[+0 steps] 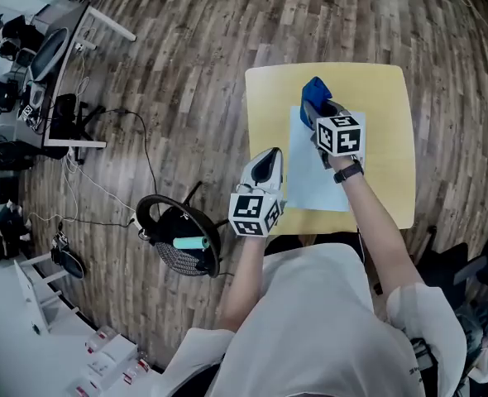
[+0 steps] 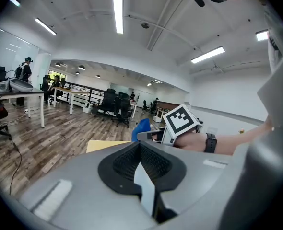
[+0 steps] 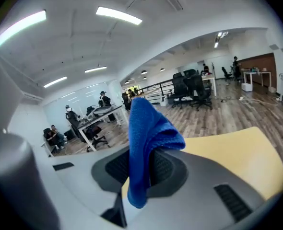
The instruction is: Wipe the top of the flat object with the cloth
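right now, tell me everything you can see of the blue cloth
The blue towelling-like cloth is clamped between the shut jaws of the right claw. Bunched and folded, its top stands above the jaws and flops sideways, a lower end hangs below them. In the head view it sits above the far end of the pale flat sheet on the yellow square table; contact with the sheet cannot be told.

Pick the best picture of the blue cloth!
The right gripper view: the blue fabric cloth fills the middle, pinched in the right tool. The head view shows a small bit; the left gripper view, a corner.
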Action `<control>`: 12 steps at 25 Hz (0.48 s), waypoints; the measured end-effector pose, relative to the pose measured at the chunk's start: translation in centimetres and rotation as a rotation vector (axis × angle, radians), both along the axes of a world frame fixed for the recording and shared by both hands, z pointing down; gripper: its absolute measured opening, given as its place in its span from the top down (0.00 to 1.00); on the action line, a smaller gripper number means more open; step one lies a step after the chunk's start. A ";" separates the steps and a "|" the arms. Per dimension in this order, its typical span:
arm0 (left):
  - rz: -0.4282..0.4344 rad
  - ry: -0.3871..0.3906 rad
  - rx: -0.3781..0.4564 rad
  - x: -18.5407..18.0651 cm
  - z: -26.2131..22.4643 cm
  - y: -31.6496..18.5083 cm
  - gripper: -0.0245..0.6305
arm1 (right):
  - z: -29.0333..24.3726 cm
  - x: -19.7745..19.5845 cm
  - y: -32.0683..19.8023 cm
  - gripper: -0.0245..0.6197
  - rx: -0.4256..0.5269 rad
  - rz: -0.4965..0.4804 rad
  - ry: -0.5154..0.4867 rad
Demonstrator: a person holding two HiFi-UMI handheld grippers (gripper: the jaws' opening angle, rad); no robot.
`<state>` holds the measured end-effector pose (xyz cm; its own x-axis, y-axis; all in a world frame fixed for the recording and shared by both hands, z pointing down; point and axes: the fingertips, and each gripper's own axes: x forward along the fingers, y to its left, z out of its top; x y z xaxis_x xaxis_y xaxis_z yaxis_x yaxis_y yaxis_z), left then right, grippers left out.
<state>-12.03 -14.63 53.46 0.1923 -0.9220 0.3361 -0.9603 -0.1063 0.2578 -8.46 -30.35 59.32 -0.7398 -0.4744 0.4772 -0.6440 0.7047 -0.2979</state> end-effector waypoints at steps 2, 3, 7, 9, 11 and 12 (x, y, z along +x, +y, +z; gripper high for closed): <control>-0.026 -0.003 0.000 -1.0 -0.2 0.7 0.95 | 0.3 -3.3 1.4 0.87 -0.045 -0.048 -0.039; -0.038 -0.005 -0.001 -1.5 -0.3 1.1 0.95 | 0.6 -4.6 2.0 0.87 -0.069 -0.063 -0.055; -0.070 -0.008 -0.008 -2.9 -0.1 2.4 0.95 | 3.2 -7.4 3.2 0.87 -0.194 -0.059 -0.115; -0.075 -0.007 -0.012 -3.1 0.1 2.7 0.95 | 4.3 -7.5 3.3 0.87 -0.211 -0.050 -0.109; -0.070 -0.004 -0.014 -3.0 0.2 2.6 0.95 | 5.2 -6.6 3.0 0.87 -0.171 -0.041 -0.042; -0.064 -0.003 -0.014 -2.8 0.2 2.5 0.95 | 5.6 -5.8 2.7 0.87 -0.143 -0.032 0.004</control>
<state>-14.80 -12.15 53.70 0.1322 -0.9275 0.3498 -0.9658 -0.0411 0.2559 -14.22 -27.60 64.89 -0.7514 -0.3778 0.5410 -0.6234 0.6752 -0.3943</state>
